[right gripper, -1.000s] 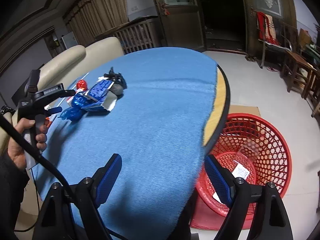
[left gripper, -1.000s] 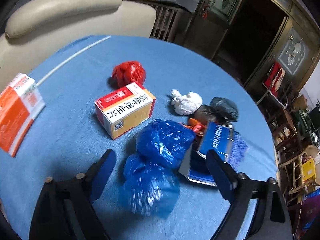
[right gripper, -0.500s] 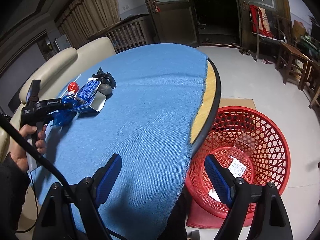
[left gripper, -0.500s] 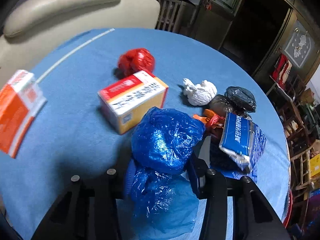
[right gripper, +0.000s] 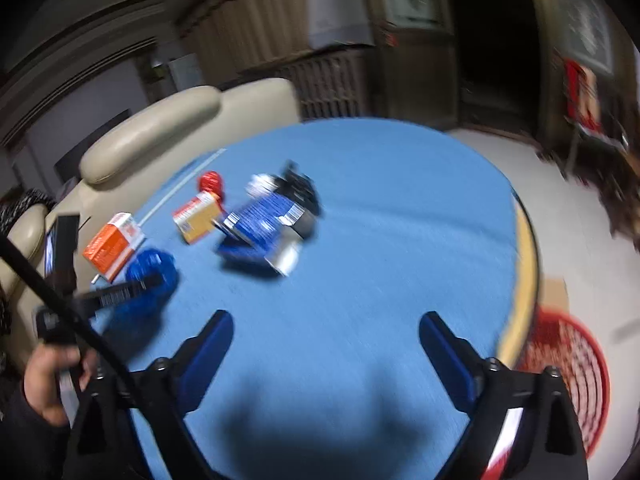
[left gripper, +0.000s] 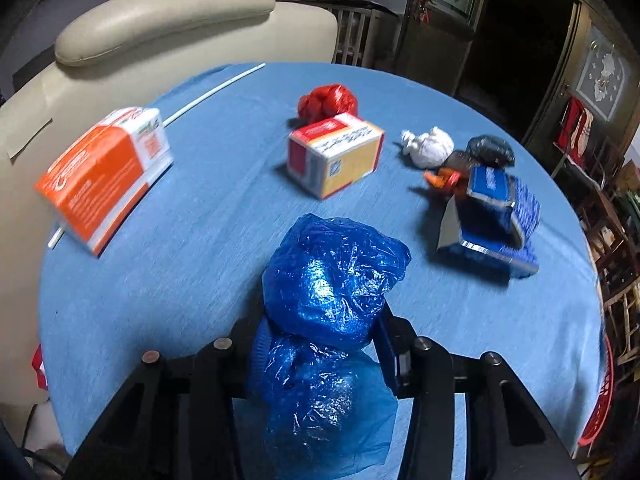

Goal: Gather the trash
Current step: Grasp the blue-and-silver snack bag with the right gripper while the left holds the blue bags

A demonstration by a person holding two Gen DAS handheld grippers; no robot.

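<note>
My left gripper is shut on a crumpled blue plastic bag, held above the blue table; the bag also shows in the right wrist view. Other trash lies on the table: an orange box, a red-and-yellow box, a red wad, a white wad, a black bag and a blue packet. My right gripper is open and empty over the table's near side. The red basket stands on the floor at the right.
A cream armchair stands behind the table's far left. The table edge curves at the right, with the floor below. My left hand and the left gripper's cable cross the lower left of the right wrist view.
My left gripper closed on the blue bag and lifted it back from the pile. My right gripper swung left from the basket toward the table's middle.
</note>
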